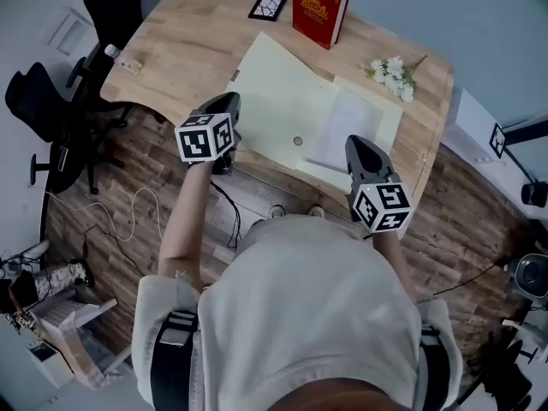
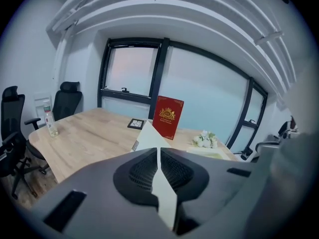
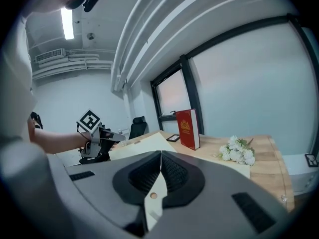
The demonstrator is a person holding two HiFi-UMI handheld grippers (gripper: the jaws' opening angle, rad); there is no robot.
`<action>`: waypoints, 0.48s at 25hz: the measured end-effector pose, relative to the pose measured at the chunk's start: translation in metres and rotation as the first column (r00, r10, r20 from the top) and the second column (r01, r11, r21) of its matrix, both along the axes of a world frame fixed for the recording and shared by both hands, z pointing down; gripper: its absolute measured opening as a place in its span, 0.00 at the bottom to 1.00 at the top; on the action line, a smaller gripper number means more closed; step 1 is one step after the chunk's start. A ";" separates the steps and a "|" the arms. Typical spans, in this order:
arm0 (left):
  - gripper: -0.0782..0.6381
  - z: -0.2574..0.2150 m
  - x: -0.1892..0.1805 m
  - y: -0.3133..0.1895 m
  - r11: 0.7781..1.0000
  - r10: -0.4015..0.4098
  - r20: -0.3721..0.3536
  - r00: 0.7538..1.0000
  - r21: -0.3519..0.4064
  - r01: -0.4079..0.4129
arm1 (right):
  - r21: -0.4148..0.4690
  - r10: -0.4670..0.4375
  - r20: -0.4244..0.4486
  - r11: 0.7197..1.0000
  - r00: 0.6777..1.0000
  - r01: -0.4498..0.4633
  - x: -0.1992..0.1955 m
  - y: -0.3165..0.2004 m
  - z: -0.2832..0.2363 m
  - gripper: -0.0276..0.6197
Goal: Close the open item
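Observation:
A pale yellow folder (image 1: 287, 92) lies open on the wooden table (image 1: 184, 45), with a white sheet (image 1: 347, 127) in its right half and a round button (image 1: 297, 141) near the front edge. My left gripper (image 1: 229, 103) is shut on the left cover's edge. In the left gripper view that cover (image 2: 148, 136) rises to a point just beyond the closed jaws (image 2: 158, 151). My right gripper (image 1: 355, 144) is at the folder's front right edge. Its jaws (image 3: 160, 154) are closed, with the pale sheet and the button (image 3: 152, 195) showing in the slit. The right gripper view shows the left gripper (image 3: 112, 142) holding the raised cover (image 3: 142, 142).
A red book (image 1: 318, 8) stands at the table's far edge, beside a small black square frame (image 1: 268, 7). White flowers (image 1: 391, 75) lie to the right of the folder. A clear bottle (image 1: 124, 60) stands at the left corner, and black office chairs (image 1: 43, 101) are beyond it.

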State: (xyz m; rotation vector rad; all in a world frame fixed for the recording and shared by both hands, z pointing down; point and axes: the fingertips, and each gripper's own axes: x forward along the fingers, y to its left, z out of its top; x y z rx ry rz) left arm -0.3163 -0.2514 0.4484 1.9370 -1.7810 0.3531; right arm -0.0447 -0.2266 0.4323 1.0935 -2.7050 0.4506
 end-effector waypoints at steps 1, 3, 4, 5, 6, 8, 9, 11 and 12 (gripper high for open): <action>0.14 0.001 -0.003 -0.003 1.000 0.009 0.003 1.000 -0.008 -0.009 | -0.001 0.009 0.001 1.000 1.000 -0.008 0.000 0.000 0.000 0.07; 0.14 0.004 -0.007 -0.008 0.999 0.027 0.017 0.999 -0.025 -0.027 | -0.005 0.026 0.001 1.000 1.000 -0.026 0.002 -0.001 0.002 0.07; 0.14 0.005 -0.008 -0.011 0.999 0.038 0.027 0.999 -0.032 -0.038 | -0.007 0.035 -0.001 0.999 0.999 -0.035 0.003 -0.002 0.003 0.07; 0.14 0.005 -0.010 -0.013 0.998 0.051 0.036 0.998 -0.040 -0.050 | -0.008 0.042 -0.003 0.999 0.999 -0.042 0.004 -0.002 0.003 0.07; 0.14 0.006 -0.011 -0.016 0.997 0.067 0.044 0.997 -0.048 -0.065 | -0.008 0.049 -0.005 0.999 0.999 -0.049 0.005 -0.002 0.003 0.07; 0.14 0.007 -0.012 -0.021 0.993 0.103 0.054 0.993 -0.067 -0.099 | -0.007 0.064 -0.007 0.998 0.998 -0.064 0.006 -0.002 0.004 0.07; 0.14 0.008 -0.013 -0.023 0.990 0.120 0.058 0.991 -0.076 -0.116 | -0.007 0.072 -0.008 0.997 0.997 -0.072 0.007 -0.003 0.004 0.07; 0.14 0.011 -0.016 -0.029 0.987 0.142 0.071 0.987 -0.091 -0.135 | -0.008 0.090 -0.008 0.996 0.996 -0.090 0.010 -0.003 0.004 0.07; 0.14 0.013 -0.018 -0.032 0.985 0.147 0.081 0.986 -0.099 -0.139 | -0.008 0.099 -0.009 0.995 0.995 -0.100 0.012 -0.003 0.004 0.07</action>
